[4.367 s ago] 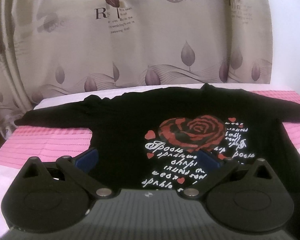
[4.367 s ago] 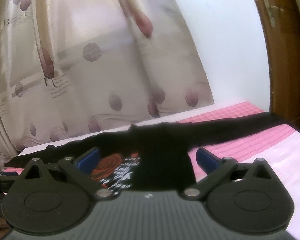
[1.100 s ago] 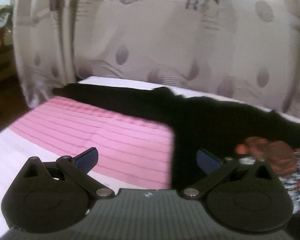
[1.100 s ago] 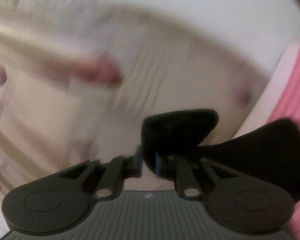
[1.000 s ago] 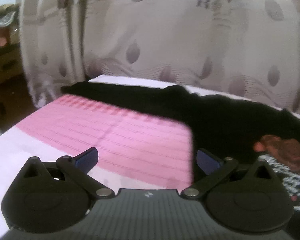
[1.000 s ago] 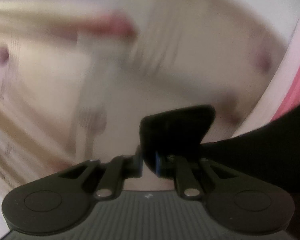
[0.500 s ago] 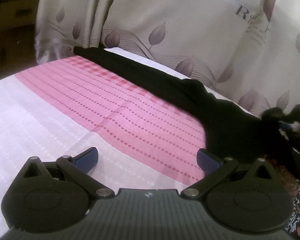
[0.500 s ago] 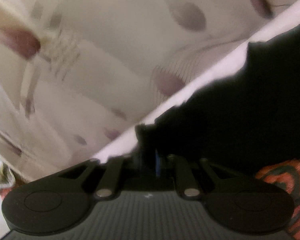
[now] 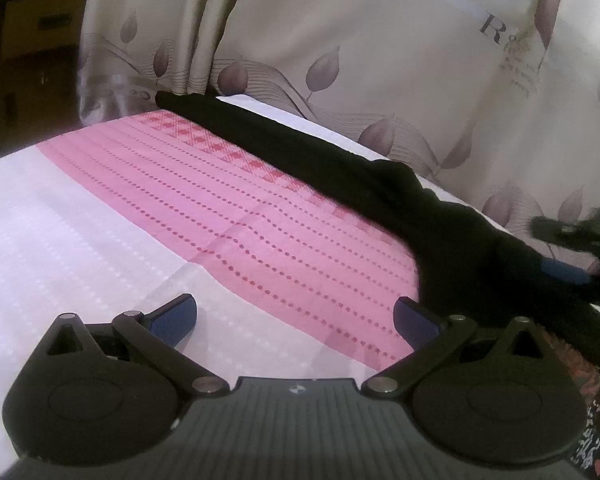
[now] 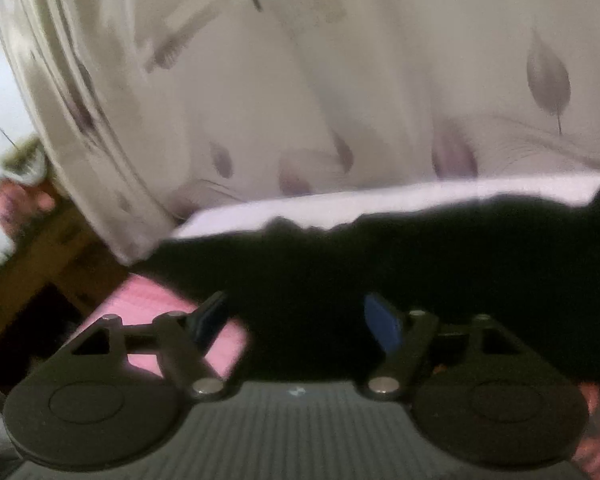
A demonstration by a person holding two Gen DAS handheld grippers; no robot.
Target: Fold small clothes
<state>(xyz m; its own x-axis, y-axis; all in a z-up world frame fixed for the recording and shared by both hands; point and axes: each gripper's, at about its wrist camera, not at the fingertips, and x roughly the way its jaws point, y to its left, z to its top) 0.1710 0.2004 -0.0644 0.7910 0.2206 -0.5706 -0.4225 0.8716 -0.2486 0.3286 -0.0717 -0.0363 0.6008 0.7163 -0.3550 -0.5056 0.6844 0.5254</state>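
Right gripper (image 10: 296,320), jaws just opened wide, fabric below them but unpinched, releases the sleeve onto the black shirt (image 9: 380,176). Left gripper (image 9: 296,316), wide open and empty, hovers over the pink cloth (image 9: 220,200) beside the shirt. Next, judged: flatten the fold, then take the far sleeve. Beyond the shirt, the curtain (image 9: 380,60) reads "love" and "R".

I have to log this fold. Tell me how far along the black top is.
Done: the right gripper has brought one sleeve in over the black long-sleeved top with the rose print; its jaws have just been opening, with nothing pinched between them. In hand: nothing. The left gripper hovers open over the pink and white cloth. Left: the other long black sleeve lies stretched out unfolded, and the body is unfolded.
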